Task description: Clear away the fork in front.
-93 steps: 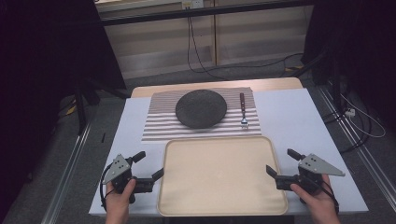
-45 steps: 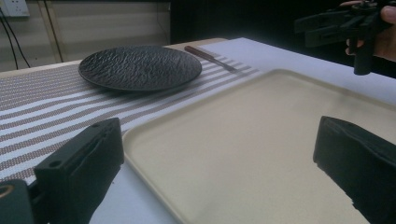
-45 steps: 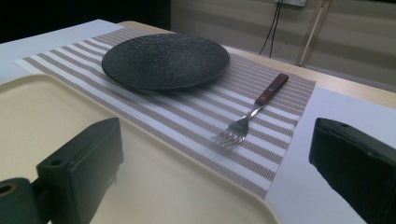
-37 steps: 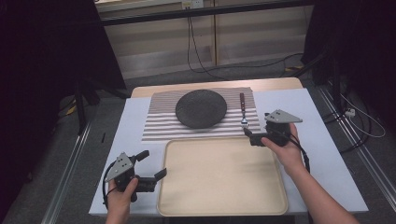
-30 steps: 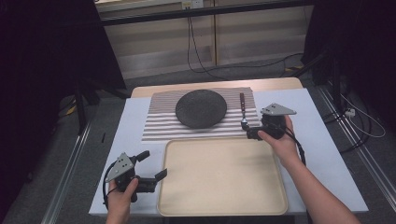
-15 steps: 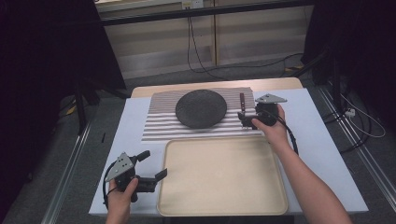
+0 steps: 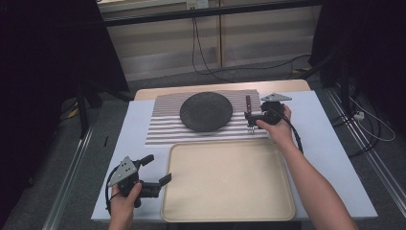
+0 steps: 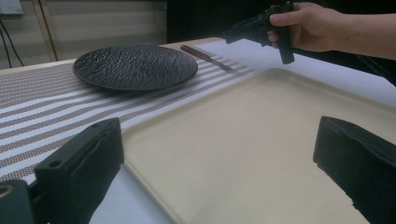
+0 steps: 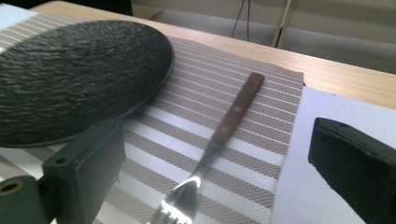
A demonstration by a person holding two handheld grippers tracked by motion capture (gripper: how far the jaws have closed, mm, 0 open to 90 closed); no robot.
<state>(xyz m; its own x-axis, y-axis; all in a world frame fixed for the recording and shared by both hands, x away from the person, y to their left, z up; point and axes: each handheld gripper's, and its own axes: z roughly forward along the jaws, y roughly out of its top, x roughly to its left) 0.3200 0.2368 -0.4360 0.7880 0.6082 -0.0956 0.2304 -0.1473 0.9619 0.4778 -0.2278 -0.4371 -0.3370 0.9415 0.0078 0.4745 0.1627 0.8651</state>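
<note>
Against the frame half a second back, we find the right gripper (image 7: 252, 118) slightly lower and nearer the fork (image 7: 249, 111); three seconds back it sat at the tray's (image 7: 230, 179) right edge. The left gripper (image 7: 157, 168) has not moved: it rests at the tray's near-left corner, jaws apart, nothing between them. The right gripper's jaws are also apart; in the right gripper view they straddle the fork (image 9: 219, 140) near its tines without touching it that we can see. The fork lies flat on the striped mat (image 7: 167, 129), brown handle pointing away from the person, just right of the black plate (image 7: 206, 111) and apart from it. The plate sits on the mat's middle. We read no brand, label or writing on any item. The mat and the beige tray lie on a white table (image 7: 325, 129) with a wooden strip along its far edge. Beyond it we note pale wall panels, a black cable hanging down them and trailing over the grey floor, and dark curtains on both sides.
</note>
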